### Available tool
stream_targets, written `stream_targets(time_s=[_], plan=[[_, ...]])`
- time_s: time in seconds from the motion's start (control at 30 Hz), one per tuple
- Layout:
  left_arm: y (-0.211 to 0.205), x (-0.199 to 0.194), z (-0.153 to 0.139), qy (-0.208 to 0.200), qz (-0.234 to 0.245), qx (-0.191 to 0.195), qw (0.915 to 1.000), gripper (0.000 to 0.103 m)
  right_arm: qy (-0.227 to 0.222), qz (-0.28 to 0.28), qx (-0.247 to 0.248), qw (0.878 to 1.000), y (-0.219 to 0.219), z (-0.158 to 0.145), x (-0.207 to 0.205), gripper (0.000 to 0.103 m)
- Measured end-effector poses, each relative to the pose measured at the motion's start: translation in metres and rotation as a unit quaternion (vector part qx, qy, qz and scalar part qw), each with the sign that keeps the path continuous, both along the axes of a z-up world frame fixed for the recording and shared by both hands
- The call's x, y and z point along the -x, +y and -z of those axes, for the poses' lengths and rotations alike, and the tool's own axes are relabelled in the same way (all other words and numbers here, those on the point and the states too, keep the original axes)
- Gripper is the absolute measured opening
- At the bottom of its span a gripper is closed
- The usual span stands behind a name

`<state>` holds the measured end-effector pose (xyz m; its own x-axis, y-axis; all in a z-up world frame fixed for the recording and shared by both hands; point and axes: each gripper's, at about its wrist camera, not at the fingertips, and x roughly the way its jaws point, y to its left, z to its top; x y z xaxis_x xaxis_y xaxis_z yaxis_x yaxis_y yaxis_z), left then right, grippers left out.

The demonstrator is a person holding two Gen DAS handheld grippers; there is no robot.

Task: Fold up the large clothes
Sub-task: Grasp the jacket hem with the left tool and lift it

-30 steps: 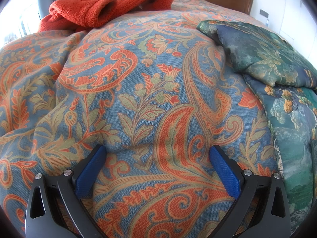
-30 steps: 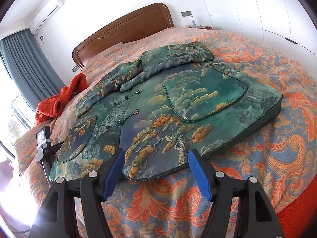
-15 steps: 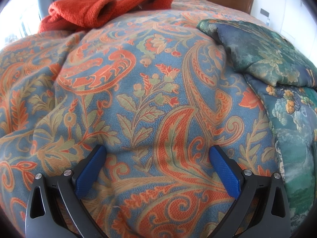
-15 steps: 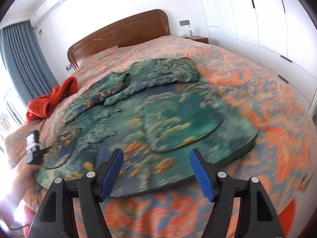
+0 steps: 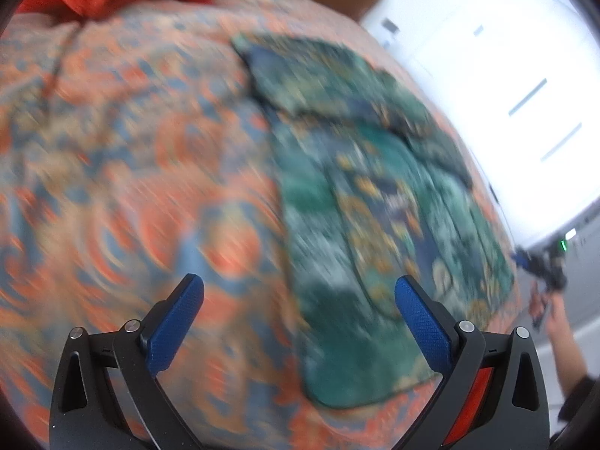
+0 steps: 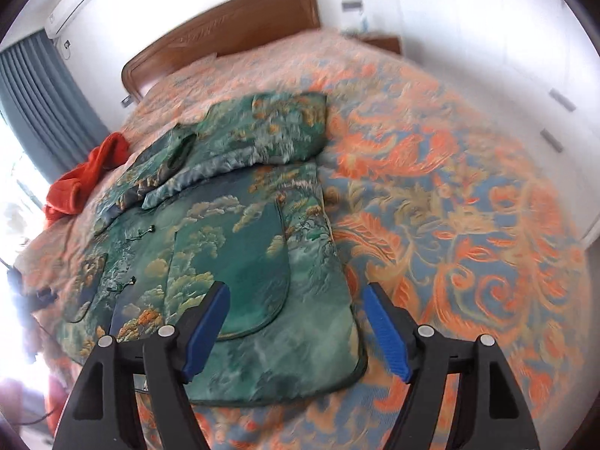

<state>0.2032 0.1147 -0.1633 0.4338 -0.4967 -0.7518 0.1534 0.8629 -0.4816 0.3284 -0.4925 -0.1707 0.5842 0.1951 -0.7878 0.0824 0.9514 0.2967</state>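
Two claws here, both gaping and empty. The right claw [image 6: 292, 322], jaws just been widening, hangs over the near right corner of one green padded jacket [image 6: 232, 247]; the left claw [image 5: 298, 318] hovers by its other edge. Silky scenic print, rounded pockets, flat on the paisley bedspread [image 6: 450, 206]. One red towel [image 6: 86, 180] far left.
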Motion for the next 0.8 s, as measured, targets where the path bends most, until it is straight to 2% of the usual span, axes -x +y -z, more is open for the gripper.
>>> stream_targets(time_s=[0.13,0.17,0.23,0.27,0.37,0.5,0.6,0.63,0.67,0.7,0.73,0.77,0.8], plan=[[-0.034,-0.002,0.016,0.012,0.023,-0.031,0.9992,0.101,0.064,-0.017,-0.057,0.996,-0.013,0.035,-0.026,0.076],[-0.042,-0.002,0.014,0.01,0.034,-0.03,0.9989,0.101,0.085,-0.029,-0.065,0.994,-0.012,0.046,-0.031,0.076],[-0.055,-0.001,0.008,0.003,0.063,-0.013,0.9979,0.101,0.107,-0.048,-0.052,0.992,-0.005,0.055,-0.033,0.076],[-0.063,0.0,0.005,0.0,0.079,-0.011,0.9968,0.101,0.105,-0.057,-0.045,0.992,-0.001,0.056,-0.032,0.076],[-0.078,0.0,0.004,0.002,0.095,-0.051,0.9942,0.101,0.103,-0.074,-0.078,0.989,0.006,0.056,-0.027,0.076],[-0.071,-0.005,0.016,0.04,0.075,-0.02,0.9962,0.096,0.104,-0.082,-0.11,0.985,0.011,0.059,-0.028,0.077],[-0.071,-0.003,0.02,0.064,0.079,-0.026,0.9945,0.079,0.117,-0.093,-0.113,0.982,0.012,0.065,-0.03,0.074],[-0.071,-0.001,0.02,0.067,0.083,-0.029,0.9939,0.068,0.121,-0.095,-0.112,0.982,0.011,0.066,-0.03,0.07],[-0.072,0.0,0.019,0.07,0.084,-0.033,0.9934,0.062,0.124,-0.097,-0.112,0.981,0.012,0.066,-0.03,0.06],[-0.072,-0.001,0.018,0.075,0.081,-0.038,0.9931,0.047,0.124,-0.099,-0.114,0.981,0.013,0.065,-0.03,0.044],[-0.072,-0.003,0.016,0.08,0.077,-0.037,0.9931,0.033,0.122,-0.103,-0.115,0.98,0.016,0.06,-0.03,0.037],[-0.069,-0.005,0.014,0.086,0.071,-0.028,0.9934,0.028,0.117,-0.105,-0.114,0.981,0.018,0.055,-0.03,0.027],[-0.064,-0.004,0.01,0.087,0.068,-0.022,0.9937,0.023,0.111,-0.108,-0.114,0.981,0.021,0.049,-0.03,0.021]])
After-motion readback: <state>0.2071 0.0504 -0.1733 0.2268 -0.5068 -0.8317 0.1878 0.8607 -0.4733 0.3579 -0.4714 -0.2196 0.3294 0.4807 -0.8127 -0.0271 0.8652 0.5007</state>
